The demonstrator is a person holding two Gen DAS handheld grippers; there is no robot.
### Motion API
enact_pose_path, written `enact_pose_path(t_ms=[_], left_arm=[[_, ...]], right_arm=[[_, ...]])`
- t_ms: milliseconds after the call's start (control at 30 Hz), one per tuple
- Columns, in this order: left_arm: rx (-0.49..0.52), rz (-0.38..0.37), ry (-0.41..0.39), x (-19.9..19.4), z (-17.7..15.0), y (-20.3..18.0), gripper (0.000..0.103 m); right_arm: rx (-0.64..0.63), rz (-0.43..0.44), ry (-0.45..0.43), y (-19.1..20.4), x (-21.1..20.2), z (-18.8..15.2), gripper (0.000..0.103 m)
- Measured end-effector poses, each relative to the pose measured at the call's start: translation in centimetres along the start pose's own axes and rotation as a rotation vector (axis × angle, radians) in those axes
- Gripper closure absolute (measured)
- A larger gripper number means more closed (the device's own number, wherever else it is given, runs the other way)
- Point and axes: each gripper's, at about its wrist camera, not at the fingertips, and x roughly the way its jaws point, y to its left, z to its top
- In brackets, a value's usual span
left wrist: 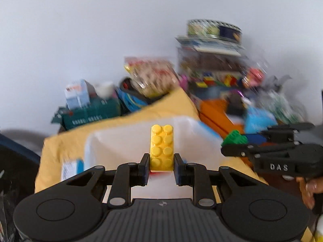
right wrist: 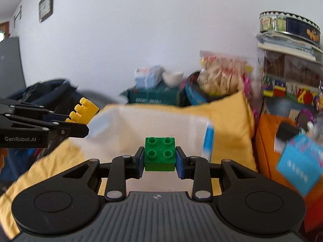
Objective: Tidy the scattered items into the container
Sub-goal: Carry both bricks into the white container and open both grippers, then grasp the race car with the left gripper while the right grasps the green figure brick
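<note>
The left gripper (left wrist: 161, 164) has its jaws pinching a yellow brick (left wrist: 162, 147), studs up, held above the near side of a translucent white container (left wrist: 113, 141). The right gripper (right wrist: 159, 161) has its jaws clamped on a green brick (right wrist: 159, 154), a square four-stud piece, also poised over the container's near rim. In the left wrist view the right gripper reaches in from the right edge with the green brick at its tip, just beside the container's right wall; in the right wrist view the left gripper comes in from the left with the yellow brick above the container's left corner.

The container sits on a yellow cloth (right wrist: 232, 125). Behind it, crowding the far edge, lie a dark green box (right wrist: 153, 97), a white bowl (right wrist: 172, 77) and a bag of snacks (right wrist: 222, 74). To the right stand an orange box (right wrist: 268, 133), a blue card (right wrist: 300, 161) and a stack of toy boxes topped by a round tin (right wrist: 290, 27). The background is blurred.
</note>
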Motion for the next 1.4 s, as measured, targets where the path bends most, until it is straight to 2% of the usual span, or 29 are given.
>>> enact_pose_path(t_ms=[100,133,233,300,333,433,533,600,633,733,833,933,1000,1067,1200,1267,1300,1333,1367,1400], left_arm=[[0.015,0.044,0.036,3.3,0.5,1.0,0.076],[0.019,0.057,0.072,5.0,0.2,1.5,0.076],[-0.014,0.069,0.191,8.9,-1.8,2.8,0.076],[-0.048,0.054,0.213,9.9,-2.3,3.5,0.075],[-0.064,0.057,0.204,9.8,-2.3,3.6,0.075],[-0.076,0.051,0.162,8.7,-1.9,3.6,0.064],[-0.082,0.04,0.094,5.9,-1.6,3.3,0.06],[-0.086,0.021,0.052,3.6,-2.0,3.1,0.047],[-0.081,0.012,0.039,2.8,-2.3,2.9,0.044],[-0.051,-0.008,0.042,0.7,-4.7,1.9,0.043],[0.034,-0.055,0.12,1.1,-7.9,0.3,0.043],[0.197,-0.107,0.227,3.3,-10.6,-1.9,0.044],[0.294,-0.121,0.263,4.5,-11.8,-3.1,0.048],[0.338,-0.135,0.304,5.9,-12.2,-3.6,0.053],[0.363,-0.119,0.367,8.5,-12.7,-3.4,0.061],[0.341,-0.105,0.387,9.2,-12.9,-2.8,0.062],[0.327,-0.102,0.394,9.4,-12.9,-2.4,0.068],[0.296,-0.102,0.403,9.6,-12.8,-1.8,0.071],[0.246,-0.107,0.407,9.6,-12.6,-1.0,0.08],[0.177,-0.115,0.415,9.6,-12.4,0.0,0.082]], right_arm=[[0.031,-0.025,0.018,-0.5,3.0,1.3,0.069],[0.041,-0.032,0.041,-0.7,4.2,1.4,0.069],[0.059,-0.05,0.116,-1.1,6.9,0.6,0.069],[0.062,-0.061,0.149,-1.2,7.8,-0.2,0.069],[0.064,-0.059,0.159,-1.2,8.0,-0.4,0.068],[0.071,-0.059,0.131,-1.3,7.6,-0.6,0.06],[0.059,-0.033,0.061,-0.7,5.4,-0.2,0.061],[0.035,-0.009,0.022,0.0,3.7,-0.1,0.061],[0.028,0.013,0.005,0.3,2.7,-0.3,0.061],[-0.003,0.052,0.009,1.0,1.1,-1.5,0.061],[-0.009,0.079,0.071,1.5,1.0,-4.0,0.061],[0.012,0.091,0.161,1.6,2.0,-6.6,0.062],[0.007,0.083,0.204,1.7,2.5,-7.9,0.063],[0.006,0.083,0.227,1.9,2.7,-8.6,0.063],[0.01,0.075,0.252,2.1,2.7,-9.5,0.063],[0.007,0.076,0.257,2.1,2.8,-9.6,0.063],[-0.006,0.071,0.258,2.3,2.9,-9.8,0.063],[-0.018,0.065,0.261,2.5,2.9,-10.0,0.063],[-0.022,0.065,0.264,2.6,3.0,-10.1,0.063],[-0.019,0.065,0.265,2.6,3.1,-10.2,0.063]])
